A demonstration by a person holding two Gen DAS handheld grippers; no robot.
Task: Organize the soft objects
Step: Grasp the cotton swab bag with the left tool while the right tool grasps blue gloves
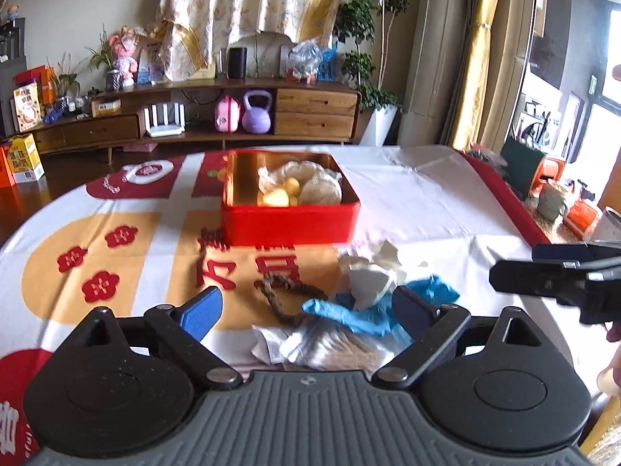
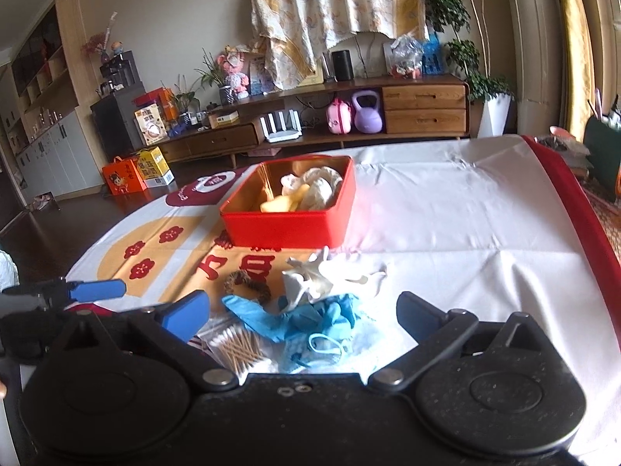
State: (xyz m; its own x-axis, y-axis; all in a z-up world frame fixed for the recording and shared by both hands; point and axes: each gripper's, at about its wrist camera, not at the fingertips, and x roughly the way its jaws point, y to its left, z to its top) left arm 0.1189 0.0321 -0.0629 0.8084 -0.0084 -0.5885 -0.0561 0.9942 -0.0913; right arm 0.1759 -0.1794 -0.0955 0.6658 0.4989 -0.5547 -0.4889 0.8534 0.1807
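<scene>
A red tin (image 1: pixel 289 223) (image 2: pixel 287 227) with a gold inside stands on the table and holds white netting and yellow pieces (image 1: pixel 277 197). In front of it lies a pile: a white glove (image 1: pixel 370 277) (image 2: pixel 326 277), a blue glove (image 1: pixel 388 310) (image 2: pixel 295 316), a brown braided cord (image 1: pixel 289 291) (image 2: pixel 244 281), a bag of cotton swabs (image 2: pixel 238 349) and a light blue face mask (image 2: pixel 330 343). My left gripper (image 1: pixel 308 305) is open just short of the pile. My right gripper (image 2: pixel 302 310) is open over the blue glove, nothing pressed between its pads.
The table wears a white cloth (image 2: pixel 446 209) with red and tan print and a red right border. Each view catches the other gripper at its side (image 1: pixel 559 275) (image 2: pixel 97 290). A wooden sideboard (image 1: pixel 233 116) stands across the room beyond the table.
</scene>
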